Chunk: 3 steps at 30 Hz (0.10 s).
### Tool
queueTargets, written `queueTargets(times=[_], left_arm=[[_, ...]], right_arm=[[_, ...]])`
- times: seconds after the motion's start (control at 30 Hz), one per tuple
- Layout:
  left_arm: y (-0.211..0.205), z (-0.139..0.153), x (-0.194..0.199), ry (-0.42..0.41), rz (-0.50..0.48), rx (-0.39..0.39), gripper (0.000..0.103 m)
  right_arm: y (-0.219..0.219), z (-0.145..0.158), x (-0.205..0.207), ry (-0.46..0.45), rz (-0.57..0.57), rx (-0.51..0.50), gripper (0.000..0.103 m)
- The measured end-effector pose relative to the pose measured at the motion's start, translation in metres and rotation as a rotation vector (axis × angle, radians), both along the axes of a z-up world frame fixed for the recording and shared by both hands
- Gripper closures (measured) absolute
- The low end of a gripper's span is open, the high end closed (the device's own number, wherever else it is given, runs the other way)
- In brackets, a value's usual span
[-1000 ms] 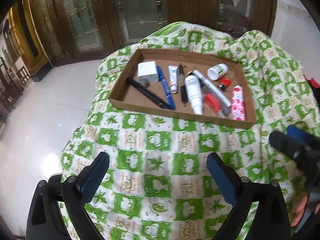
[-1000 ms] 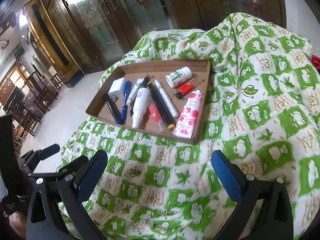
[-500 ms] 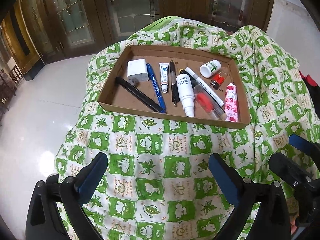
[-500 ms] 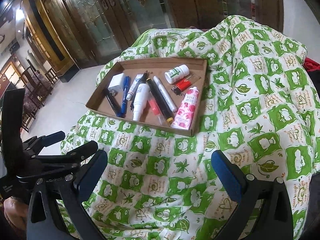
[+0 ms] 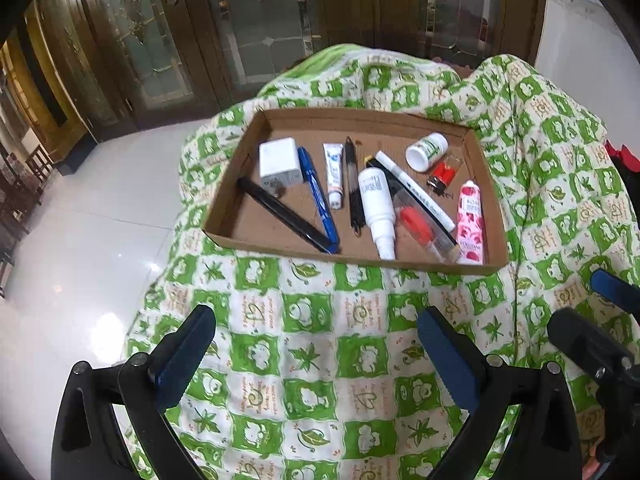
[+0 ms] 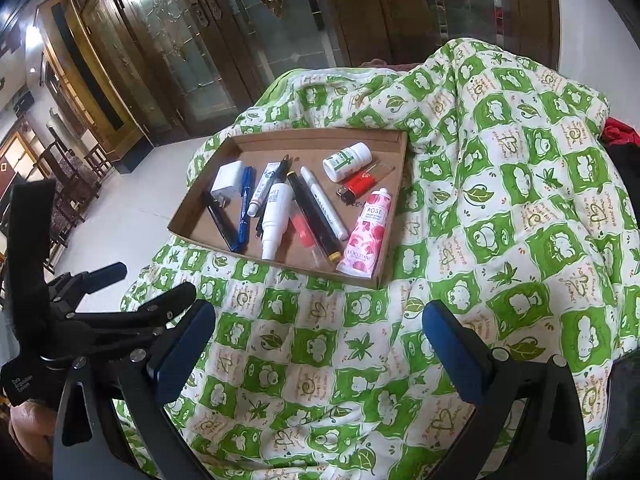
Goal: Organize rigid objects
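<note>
A shallow cardboard tray (image 5: 486, 184) is lying on a green-and-white checked quilt (image 5: 312, 344), in the middle of the frame in both views. Inside it, going from the left of the frame to the right in the left wrist view, there are lying a black pen (image 5: 282, 214), a white charger plug (image 5: 279, 161), a blue marker (image 5: 318, 198), a small white tube (image 5: 334, 175), a thin dark pen (image 5: 353, 188), a white spray bottle (image 5: 377, 210), a white marker (image 5: 414, 190), a clear tube with red inside (image 5: 420, 226), a white pill bottle (image 5: 426, 151), a red lighter (image 5: 441, 174) and a pink rose hand cream tube (image 5: 471, 222). Most of the long things are pointing from the far wall of the tray toward its near wall; the black pen is lying diagonally, and the pill bottle is lying on its side, crosswise.

The left tongs (image 5: 316, 356) are hanging wide open at the bottom of the frame, well apart from the tray and holding nothing. The right tongs (image 6: 318, 344) are also standing wide and empty, below the tray in their own view. In the right wrist view the left tongs are showing at the lower left of the frame.
</note>
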<state>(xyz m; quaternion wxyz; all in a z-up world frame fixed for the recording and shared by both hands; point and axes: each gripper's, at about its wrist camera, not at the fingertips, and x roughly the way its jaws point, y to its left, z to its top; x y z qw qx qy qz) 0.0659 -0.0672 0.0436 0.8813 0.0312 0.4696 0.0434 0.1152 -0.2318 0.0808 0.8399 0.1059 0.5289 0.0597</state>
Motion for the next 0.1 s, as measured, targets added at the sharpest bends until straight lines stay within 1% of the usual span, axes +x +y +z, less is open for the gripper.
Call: queueTargets(times=[0.1], left_arm=[[0.0010,0.0011,0.0004,0.003,0.002,0.004,0.001]], right_arm=[[0.0028,-0.0030,-0.0007,0.017,0.009,-0.005,0.000]])
